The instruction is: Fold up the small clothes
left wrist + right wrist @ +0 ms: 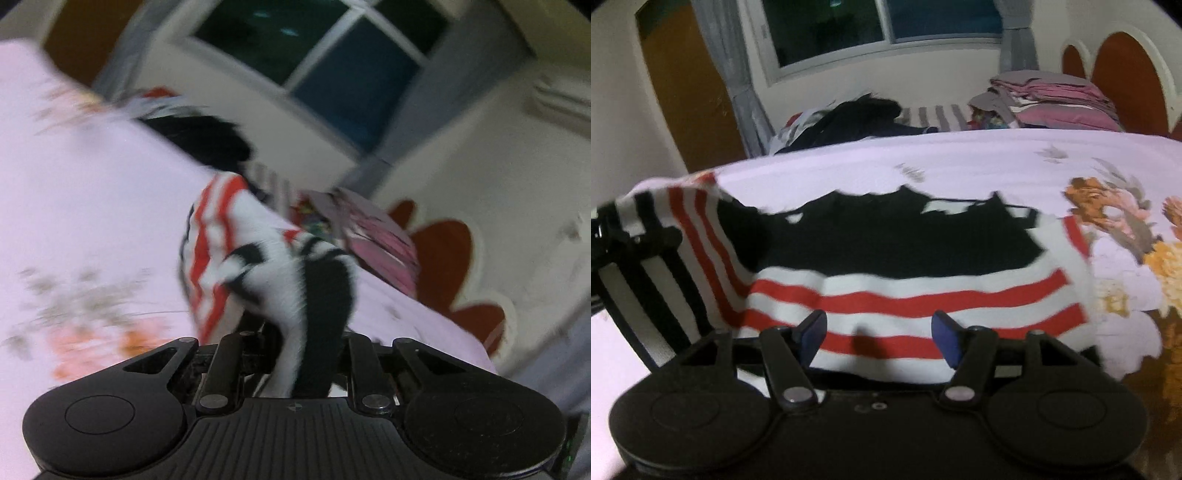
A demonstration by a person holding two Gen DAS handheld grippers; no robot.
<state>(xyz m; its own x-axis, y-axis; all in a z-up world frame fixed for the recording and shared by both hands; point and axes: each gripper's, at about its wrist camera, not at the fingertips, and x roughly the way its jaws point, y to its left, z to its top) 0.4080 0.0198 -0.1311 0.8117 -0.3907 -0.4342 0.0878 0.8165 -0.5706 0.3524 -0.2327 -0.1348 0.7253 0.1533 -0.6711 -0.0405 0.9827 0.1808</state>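
A small garment (886,266) with red-and-white stripes, black-and-white stripes and a black panel lies on the pink floral bed sheet (960,162). My left gripper (306,354) is shut on a bunched part of this garment (266,269) and holds it lifted off the sheet; its fingers are hidden by the cloth. It also shows at the left edge of the right wrist view (624,236), gripping the black-striped end. My right gripper (879,332) is open, its blue pads (812,328) spread just over the garment's near red-striped edge.
A heap of dark clothes (857,118) lies at the far side of the bed. A stack of folded pink and grey clothes (1052,103) sits at the far right by the red headboard (1126,74). A window (886,22) is behind.
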